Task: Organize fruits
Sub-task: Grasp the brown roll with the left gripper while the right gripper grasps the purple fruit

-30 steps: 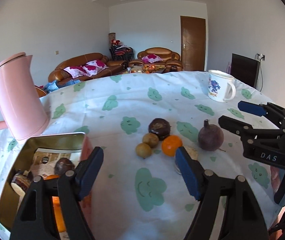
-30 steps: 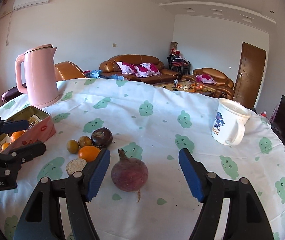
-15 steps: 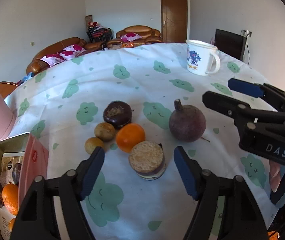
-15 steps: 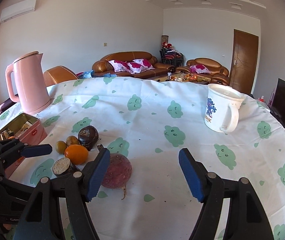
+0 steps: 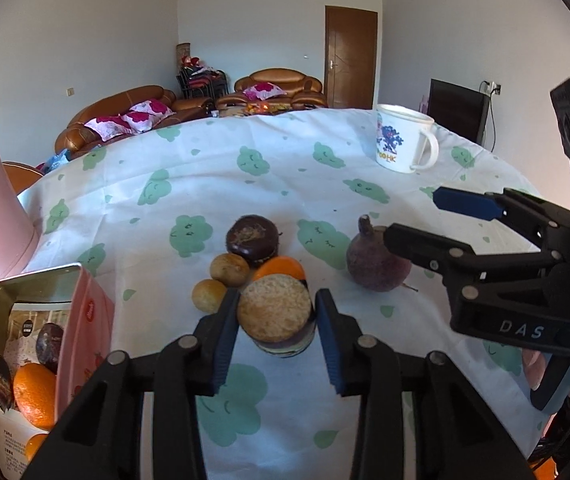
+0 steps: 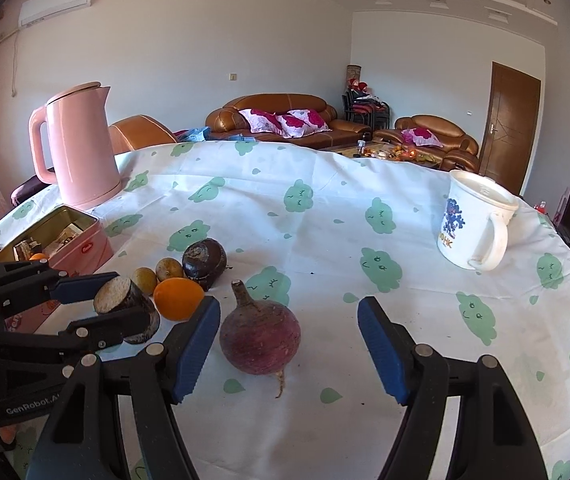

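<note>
My left gripper (image 5: 277,326) is shut on a short dark-skinned cut piece with a pale top (image 5: 275,314), resting on the tablecloth; it also shows in the right wrist view (image 6: 125,306). Behind it lie an orange (image 5: 281,268), two small brown fruits (image 5: 229,267) and a dark round fruit (image 5: 253,237). A purple beet (image 6: 260,338) lies just ahead of my open, empty right gripper (image 6: 289,346), near its left finger. The pink tin (image 5: 85,320) at the left holds an orange (image 5: 33,394) and dark pieces.
A pink kettle (image 6: 79,152) stands behind the tin at the far left. A white mug (image 6: 473,226) stands at the far right. The table (image 6: 325,208) has a white cloth with green prints; its edge curves close on the right.
My left gripper swung from the tin to the fruit cluster, moved forward and closed its fingers on the cut piece. My right gripper shifted slightly, staying open by the beet.
</note>
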`<state>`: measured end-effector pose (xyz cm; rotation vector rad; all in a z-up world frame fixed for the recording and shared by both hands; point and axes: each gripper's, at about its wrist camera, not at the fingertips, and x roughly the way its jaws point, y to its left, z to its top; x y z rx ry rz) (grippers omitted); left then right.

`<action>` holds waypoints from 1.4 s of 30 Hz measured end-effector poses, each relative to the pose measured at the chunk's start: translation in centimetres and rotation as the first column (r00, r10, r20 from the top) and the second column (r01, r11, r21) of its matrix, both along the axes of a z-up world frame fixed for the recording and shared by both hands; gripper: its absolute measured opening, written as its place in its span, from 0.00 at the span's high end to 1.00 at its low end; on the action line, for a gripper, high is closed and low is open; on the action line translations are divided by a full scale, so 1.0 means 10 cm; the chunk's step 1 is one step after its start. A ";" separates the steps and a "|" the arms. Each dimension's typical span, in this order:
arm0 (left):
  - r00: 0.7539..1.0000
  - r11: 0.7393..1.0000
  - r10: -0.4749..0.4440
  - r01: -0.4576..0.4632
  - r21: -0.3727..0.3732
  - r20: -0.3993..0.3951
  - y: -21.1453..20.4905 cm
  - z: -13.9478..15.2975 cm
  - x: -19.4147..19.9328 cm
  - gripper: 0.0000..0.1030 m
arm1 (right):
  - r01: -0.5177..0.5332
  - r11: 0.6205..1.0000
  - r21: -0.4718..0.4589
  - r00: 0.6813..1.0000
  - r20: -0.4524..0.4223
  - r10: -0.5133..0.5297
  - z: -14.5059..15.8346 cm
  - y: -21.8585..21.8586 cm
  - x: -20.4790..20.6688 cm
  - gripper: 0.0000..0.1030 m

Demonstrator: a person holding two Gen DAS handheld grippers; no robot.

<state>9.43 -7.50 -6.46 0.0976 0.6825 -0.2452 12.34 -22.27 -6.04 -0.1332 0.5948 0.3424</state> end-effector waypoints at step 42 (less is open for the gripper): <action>0.994 0.997 0.062 -0.057 -0.055 0.085 0.26 0.08 0.02 0.62 | -0.083 0.996 -0.021 0.996 -0.017 0.082 -0.03 0.18 0.02 0.47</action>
